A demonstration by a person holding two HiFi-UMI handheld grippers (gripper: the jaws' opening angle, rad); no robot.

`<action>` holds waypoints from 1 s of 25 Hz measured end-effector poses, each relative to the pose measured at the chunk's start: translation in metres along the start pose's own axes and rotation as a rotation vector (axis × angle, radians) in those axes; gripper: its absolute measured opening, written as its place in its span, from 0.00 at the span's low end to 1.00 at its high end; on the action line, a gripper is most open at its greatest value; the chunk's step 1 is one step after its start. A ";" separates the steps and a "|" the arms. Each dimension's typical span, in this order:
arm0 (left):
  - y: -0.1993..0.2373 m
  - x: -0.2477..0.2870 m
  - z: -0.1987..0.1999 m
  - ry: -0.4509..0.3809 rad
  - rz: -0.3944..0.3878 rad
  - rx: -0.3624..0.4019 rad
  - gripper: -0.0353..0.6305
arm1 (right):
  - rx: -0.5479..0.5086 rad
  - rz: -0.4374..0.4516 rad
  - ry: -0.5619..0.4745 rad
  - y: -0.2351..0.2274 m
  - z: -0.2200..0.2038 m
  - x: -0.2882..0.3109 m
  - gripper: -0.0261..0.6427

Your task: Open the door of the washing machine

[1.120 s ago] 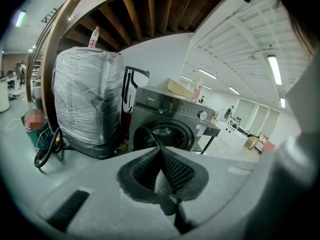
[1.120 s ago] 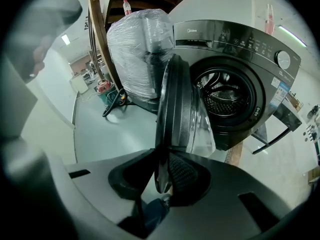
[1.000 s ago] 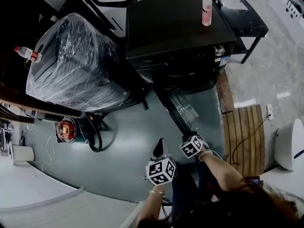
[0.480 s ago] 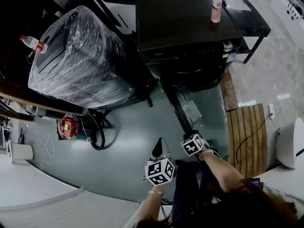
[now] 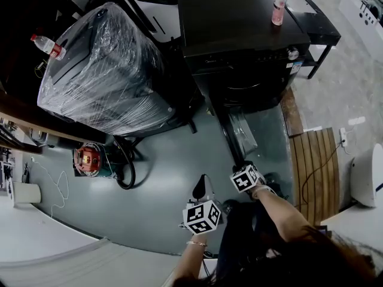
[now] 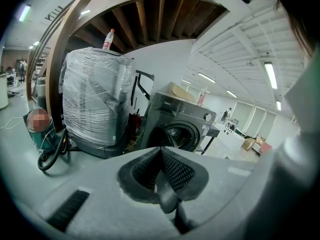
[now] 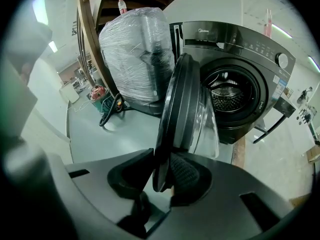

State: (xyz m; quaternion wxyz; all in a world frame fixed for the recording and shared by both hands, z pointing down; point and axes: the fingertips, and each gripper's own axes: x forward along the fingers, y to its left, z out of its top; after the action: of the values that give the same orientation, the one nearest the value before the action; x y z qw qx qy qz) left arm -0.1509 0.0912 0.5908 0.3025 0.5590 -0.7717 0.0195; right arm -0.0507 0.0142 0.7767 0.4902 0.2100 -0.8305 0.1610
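Loosening our right claw (image 7: 162, 176) around the rim of the door (image 7: 182, 109), jaws opening with the rim between them, door swung wide out from the washing machine (image 7: 235, 44), our left claw (image 6: 160, 169) pinched together on nothing, facing the washing machine from well back

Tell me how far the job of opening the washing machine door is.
Done: the door of the washing machine stands swung wide, the drum exposed. In hand: the right gripper has the door's rim between its jaws, which are opening. The left gripper is shut and empty. Left: probably only to draw the right gripper away.
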 end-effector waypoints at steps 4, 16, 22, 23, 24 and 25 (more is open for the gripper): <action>0.018 -0.010 0.000 -0.008 -0.014 0.007 0.07 | 0.003 -0.011 -0.019 0.015 0.010 0.002 0.19; 0.052 -0.020 0.004 -0.018 0.000 -0.035 0.07 | 0.048 -0.008 -0.019 0.054 0.026 0.015 0.20; 0.070 -0.023 0.013 -0.029 0.050 -0.075 0.07 | 0.069 -0.007 -0.002 0.070 0.033 0.020 0.20; 0.073 -0.024 0.016 -0.034 0.061 -0.084 0.07 | 0.073 -0.010 -0.001 0.071 0.034 0.020 0.20; 0.076 -0.024 0.018 -0.040 0.072 -0.094 0.07 | 0.076 -0.013 -0.002 0.073 0.036 0.020 0.20; 0.079 -0.024 0.021 -0.046 0.081 -0.101 0.07 | 0.080 -0.015 -0.005 0.075 0.037 0.021 0.20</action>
State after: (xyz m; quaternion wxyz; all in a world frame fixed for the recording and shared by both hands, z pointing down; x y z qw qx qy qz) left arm -0.2245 0.1337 0.5863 0.3116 0.5116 -0.8005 -0.0197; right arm -0.1253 0.0571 0.7732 0.4806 0.2358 -0.8230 0.1899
